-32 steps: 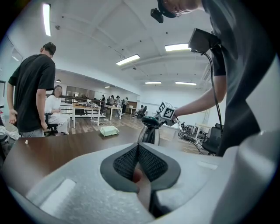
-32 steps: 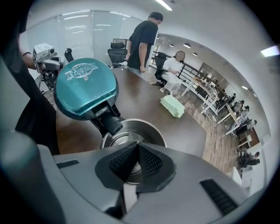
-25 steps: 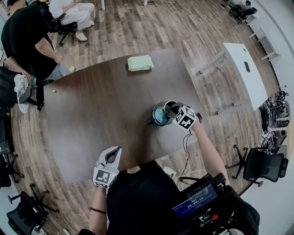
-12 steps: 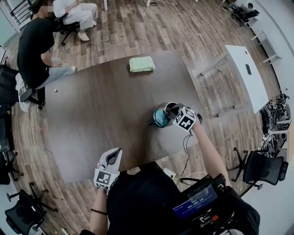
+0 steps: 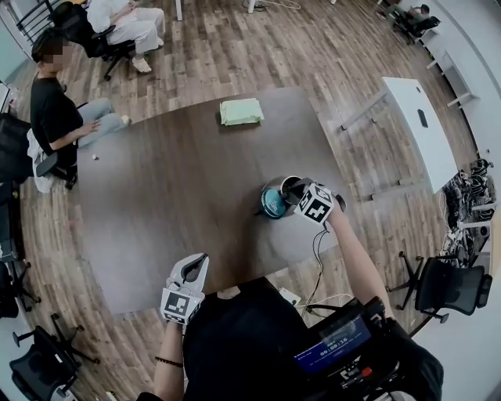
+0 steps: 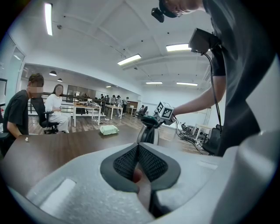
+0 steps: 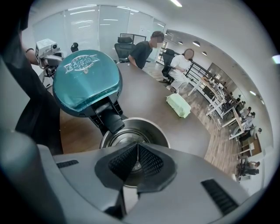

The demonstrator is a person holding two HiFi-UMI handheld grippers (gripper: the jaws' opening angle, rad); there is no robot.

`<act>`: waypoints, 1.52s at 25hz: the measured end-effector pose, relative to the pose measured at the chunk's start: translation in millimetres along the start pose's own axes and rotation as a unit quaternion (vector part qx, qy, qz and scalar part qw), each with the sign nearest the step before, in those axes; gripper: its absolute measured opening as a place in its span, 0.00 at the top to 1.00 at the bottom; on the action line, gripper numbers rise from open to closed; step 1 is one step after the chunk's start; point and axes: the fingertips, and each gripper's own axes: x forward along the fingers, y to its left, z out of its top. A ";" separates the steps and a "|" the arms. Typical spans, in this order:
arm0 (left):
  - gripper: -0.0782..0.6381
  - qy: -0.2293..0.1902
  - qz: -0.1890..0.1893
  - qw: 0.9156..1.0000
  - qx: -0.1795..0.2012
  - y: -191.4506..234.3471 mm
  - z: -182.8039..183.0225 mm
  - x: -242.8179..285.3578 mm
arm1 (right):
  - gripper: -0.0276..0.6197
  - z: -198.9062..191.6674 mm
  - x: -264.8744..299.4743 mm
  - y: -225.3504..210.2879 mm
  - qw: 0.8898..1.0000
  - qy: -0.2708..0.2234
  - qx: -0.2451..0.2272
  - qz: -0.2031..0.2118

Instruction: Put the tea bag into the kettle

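A steel kettle (image 5: 291, 186) stands on the dark table (image 5: 172, 180) near its right front edge, its teal lid (image 5: 272, 202) flipped open. My right gripper (image 5: 297, 189) hovers right over the kettle's open mouth (image 7: 151, 131). That gripper (image 7: 138, 149) is shut, with a thin string at the pads' tip and a pale bit hanging below it; the tea bag itself is hardly visible. My left gripper (image 5: 196, 263) rests at the table's near edge, far from the kettle (image 6: 148, 131). It (image 6: 138, 151) is shut, with nothing clearly held.
A folded green cloth (image 5: 239, 110) lies at the table's far edge. One person (image 5: 59, 117) sits at the far left corner, another (image 5: 125, 19) sits behind. A cable (image 5: 317, 251) drops off the near edge. A white table (image 5: 419, 125) stands to the right.
The person at the far left has moved from standing by the table to sitting further back. Both grippers and the kettle have hardly moved.
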 end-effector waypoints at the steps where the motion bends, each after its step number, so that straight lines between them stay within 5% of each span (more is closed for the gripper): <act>1: 0.89 0.001 0.001 1.000 -0.001 0.4 1.2 0.3 | 0.94 -0.7 -0.4 0.4 1.000 0.001 0.001 0.002; 10: 0.89 0.004 0.004 1.000 0.001 3.7 3.2 -1.5 | 0.94 1.5 -1.5 -0.3 1.000 -0.006 0.005 -0.003; 15: 0.89 -0.013 -0.003 1.000 0.000 10.4 5.4 -5.0 | 0.94 18.6 -19.9 -11.7 0.987 -0.110 0.114 -0.034; 18: 0.89 -0.010 -0.008 1.000 0.000 11.2 4.9 -4.3 | 0.94 22.1 -38.3 -21.2 0.961 -0.187 0.191 -0.066; 21: 0.89 -0.008 -0.022 1.000 0.008 6.3 8.3 -1.8 | 0.95 20.4 -73.3 -30.3 0.922 -0.269 0.249 -0.124; 24: 0.89 -0.016 -0.033 0.999 0.015 7.2 13.3 -2.3 | 0.95 33.5 -119.9 -29.3 0.884 -0.338 0.257 -0.196; 27: 0.89 -0.026 -0.046 0.998 0.019 7.6 17.2 -2.7 | 0.95 58.0 -157.1 -5.5 0.851 -0.403 0.250 -0.225; 33: 0.89 -0.063 -0.069 0.995 0.020 -4.2 27.7 -23.1 | 0.95 97.9 -194.4 82.1 0.809 -0.470 0.268 -0.232; 38: 0.89 -0.085 -0.090 0.992 0.033 -10.2 41.9 -46.4 | 0.95 110.3 -191.3 138.8 0.800 -0.470 0.304 -0.214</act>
